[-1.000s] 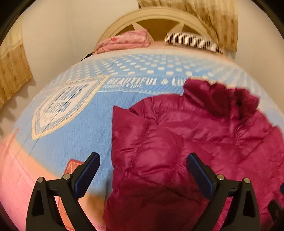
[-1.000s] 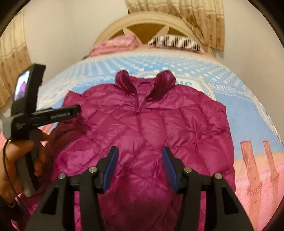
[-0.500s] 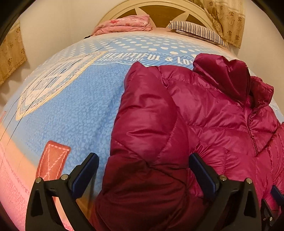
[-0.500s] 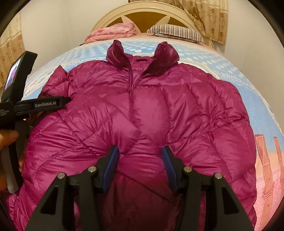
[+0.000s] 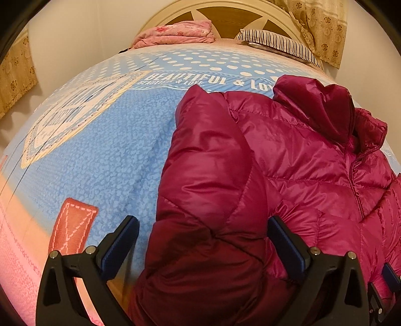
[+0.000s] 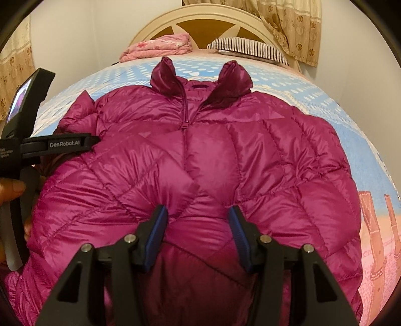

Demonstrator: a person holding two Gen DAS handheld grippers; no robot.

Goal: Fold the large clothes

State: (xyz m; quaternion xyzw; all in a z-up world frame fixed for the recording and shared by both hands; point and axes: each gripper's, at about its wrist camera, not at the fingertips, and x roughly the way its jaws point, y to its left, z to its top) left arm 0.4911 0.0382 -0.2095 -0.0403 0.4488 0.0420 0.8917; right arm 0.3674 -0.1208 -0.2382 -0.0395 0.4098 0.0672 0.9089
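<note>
A magenta quilted puffer jacket lies front up on the bed, zipped, collar toward the headboard. In the left wrist view its left sleeve is folded along the body and runs between my fingers. My left gripper is open, its jaws wide on either side of the sleeve's lower part. My right gripper is open low over the jacket's lower front, with puffed fabric bulging between the jaws. The left gripper's body shows at the jacket's left edge in the right wrist view.
The bed has a blue printed blanket with pink and orange borders. A folded pink quilt and a striped pillow lie by the cream headboard. Curtains hang at the back right.
Both grippers have come down and closer to the jacket, which now fills more of both views. The left gripper now straddles the sleeve. Both jaw openings look unchanged.
</note>
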